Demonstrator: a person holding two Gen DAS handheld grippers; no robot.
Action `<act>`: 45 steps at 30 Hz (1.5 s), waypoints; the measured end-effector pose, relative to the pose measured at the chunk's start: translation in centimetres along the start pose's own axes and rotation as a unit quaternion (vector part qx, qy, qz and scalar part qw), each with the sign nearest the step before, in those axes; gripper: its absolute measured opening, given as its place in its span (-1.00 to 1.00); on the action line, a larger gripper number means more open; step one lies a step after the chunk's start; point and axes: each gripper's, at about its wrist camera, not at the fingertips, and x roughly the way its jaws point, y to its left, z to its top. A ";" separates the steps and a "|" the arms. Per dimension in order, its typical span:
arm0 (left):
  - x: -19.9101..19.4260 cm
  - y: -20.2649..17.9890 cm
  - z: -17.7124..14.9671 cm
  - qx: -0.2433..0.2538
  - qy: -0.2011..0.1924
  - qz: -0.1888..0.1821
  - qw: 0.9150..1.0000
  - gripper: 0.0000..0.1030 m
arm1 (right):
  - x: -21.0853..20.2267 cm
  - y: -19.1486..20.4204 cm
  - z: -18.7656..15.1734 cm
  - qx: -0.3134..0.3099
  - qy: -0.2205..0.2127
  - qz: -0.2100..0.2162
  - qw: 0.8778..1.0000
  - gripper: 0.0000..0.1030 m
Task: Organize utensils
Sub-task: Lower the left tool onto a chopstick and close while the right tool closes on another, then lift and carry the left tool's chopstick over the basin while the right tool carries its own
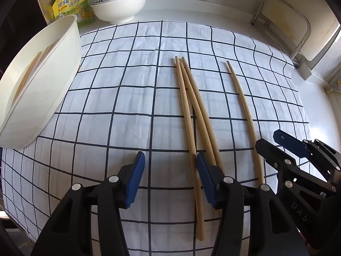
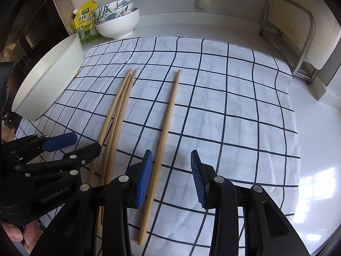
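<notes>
Done: some chopsticks (image 1: 32, 70) inside white tub (image 1: 49, 81)
Left: four chopsticks (image 2: 168, 115) right of tub (on cloth)
Claws: left gripper (image 1: 170, 177) and right gripper (image 2: 171, 177) spread, empty

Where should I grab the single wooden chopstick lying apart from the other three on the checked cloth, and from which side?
Probably take the lone wooden chopstick near its thicker near end, coming straight down from above with the right gripper, which already hangs open beside that end. The stick lies flat on the checked cloth, so the fingers should straddle it crosswise. It sits clear of the three bunched chopsticks.
</notes>
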 end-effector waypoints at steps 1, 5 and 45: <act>-0.1 0.2 -0.1 -0.001 0.002 0.003 1.000 -0.01 | 0.1 0.2 0.0 -0.002 0.001 -0.002 1.000 -0.30; -0.2 0.9 -0.3 -0.006 0.007 0.007 1.000 -0.01 | 0.7 0.6 0.1 -0.009 0.009 -0.020 1.000 -0.30; -9.2 9.2 3.4 -0.016 -0.084 0.011 0.996 -0.86 | -5.6 9.3 7.5 -0.041 -0.058 0.047 0.996 -0.87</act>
